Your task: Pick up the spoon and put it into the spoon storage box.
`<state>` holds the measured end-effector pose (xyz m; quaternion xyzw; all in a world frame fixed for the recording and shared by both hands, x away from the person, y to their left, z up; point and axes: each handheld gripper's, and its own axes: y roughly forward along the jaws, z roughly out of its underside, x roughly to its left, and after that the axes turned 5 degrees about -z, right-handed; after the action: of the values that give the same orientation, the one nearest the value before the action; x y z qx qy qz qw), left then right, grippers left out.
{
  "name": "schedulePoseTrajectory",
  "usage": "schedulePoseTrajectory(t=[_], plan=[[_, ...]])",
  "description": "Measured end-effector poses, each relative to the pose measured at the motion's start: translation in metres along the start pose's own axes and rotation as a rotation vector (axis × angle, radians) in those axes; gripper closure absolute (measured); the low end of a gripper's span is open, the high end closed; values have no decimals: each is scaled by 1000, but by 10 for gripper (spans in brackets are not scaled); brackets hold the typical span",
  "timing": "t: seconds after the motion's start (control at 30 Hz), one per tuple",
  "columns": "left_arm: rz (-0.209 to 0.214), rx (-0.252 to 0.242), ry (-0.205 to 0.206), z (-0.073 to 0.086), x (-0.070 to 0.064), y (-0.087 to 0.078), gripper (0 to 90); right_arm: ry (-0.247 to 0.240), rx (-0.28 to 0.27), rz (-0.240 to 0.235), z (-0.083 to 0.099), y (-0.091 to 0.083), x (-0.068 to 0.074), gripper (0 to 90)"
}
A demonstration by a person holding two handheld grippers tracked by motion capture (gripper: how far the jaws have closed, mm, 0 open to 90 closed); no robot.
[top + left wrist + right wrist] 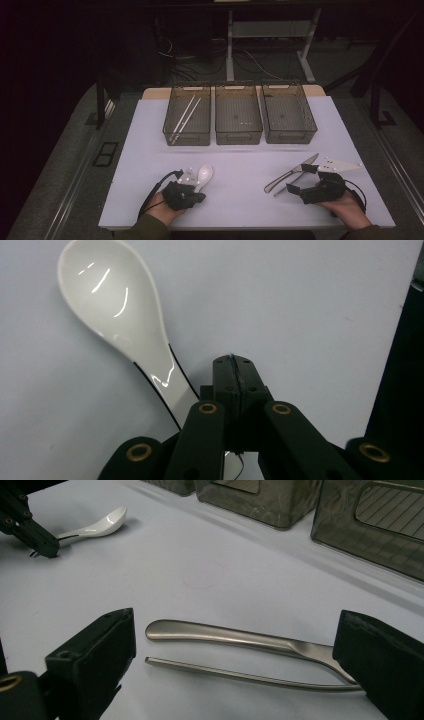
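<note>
Seemingly left tongs (234, 362) clamp spoon (120, 315) handle, end hidden; right tongs (240, 645) agape.

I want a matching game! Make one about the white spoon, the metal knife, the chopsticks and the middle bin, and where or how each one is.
Things:
1. white spoon
2. metal knife
3. chopsticks
4. middle bin

Descriptions:
A. lying inside the left bin
B. on the table between the wide-open jaws of the right hand-held gripper
C. nothing inside it
D. on the table beside the shut left hand-held gripper

Pairs: 1-D, 2-B, 3-A, 4-C
</note>
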<state>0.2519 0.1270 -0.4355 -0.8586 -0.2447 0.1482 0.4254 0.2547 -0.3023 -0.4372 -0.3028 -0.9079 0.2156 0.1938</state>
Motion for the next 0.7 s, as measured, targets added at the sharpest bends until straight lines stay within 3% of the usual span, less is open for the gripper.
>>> schedulePoseTrajectory(t=[0.3, 0.7], plan=[[-62, 8, -11, 6, 8, -6, 888, 0, 0, 0, 0, 0, 0, 37], [-142, 9, -37, 17, 29, -17, 888, -2, 3, 0, 0, 0, 0, 37]])
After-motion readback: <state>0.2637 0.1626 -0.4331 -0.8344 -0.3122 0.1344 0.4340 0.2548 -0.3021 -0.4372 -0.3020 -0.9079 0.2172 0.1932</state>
